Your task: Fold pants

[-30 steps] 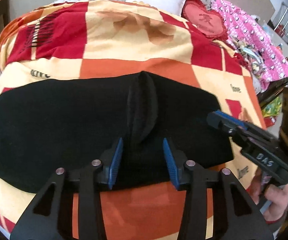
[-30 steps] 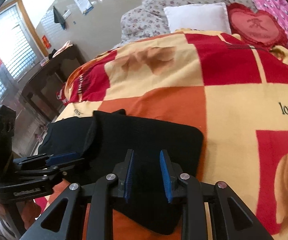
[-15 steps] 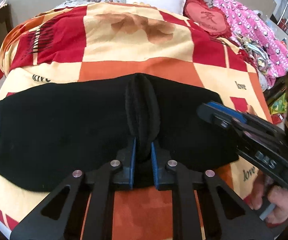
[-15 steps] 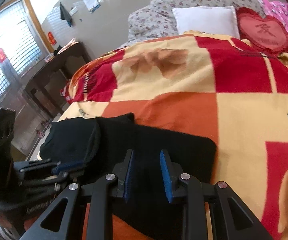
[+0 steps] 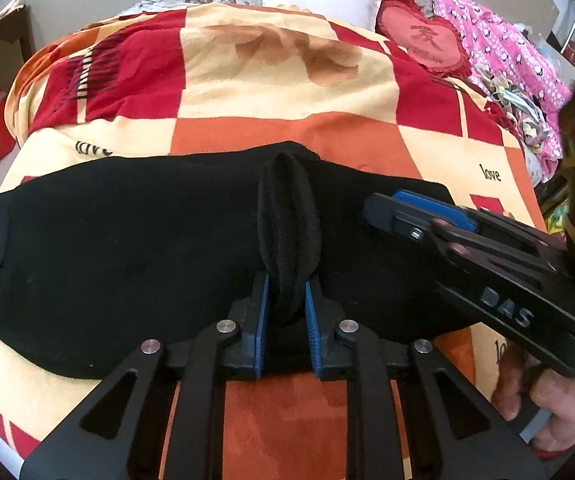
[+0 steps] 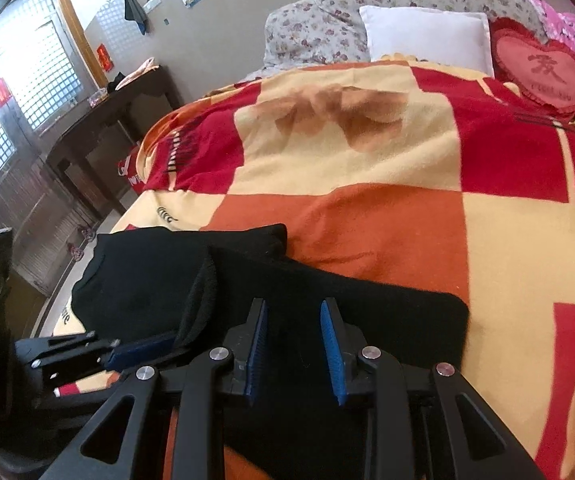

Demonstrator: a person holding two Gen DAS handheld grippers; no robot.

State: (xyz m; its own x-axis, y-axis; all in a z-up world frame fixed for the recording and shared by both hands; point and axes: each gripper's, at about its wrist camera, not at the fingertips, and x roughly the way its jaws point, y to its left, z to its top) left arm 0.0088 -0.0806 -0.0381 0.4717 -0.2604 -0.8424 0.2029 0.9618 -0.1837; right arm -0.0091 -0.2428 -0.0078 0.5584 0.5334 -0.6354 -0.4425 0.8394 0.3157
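- The black pants (image 5: 127, 248) lie flat across the near part of the blanket (image 5: 279, 136) on the bed.
- The left gripper (image 5: 285, 320) has just been closing and now pinches a raised fold (image 5: 289, 224) in the middle of the pants.
- The right gripper (image 6: 293, 344) hangs over the right end of the pants, its jaws a little apart with nothing squeezed between them.

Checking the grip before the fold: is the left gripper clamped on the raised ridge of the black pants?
Yes, the left gripper has its blue pads pressed against both sides of the bunched ridge of the black pants.
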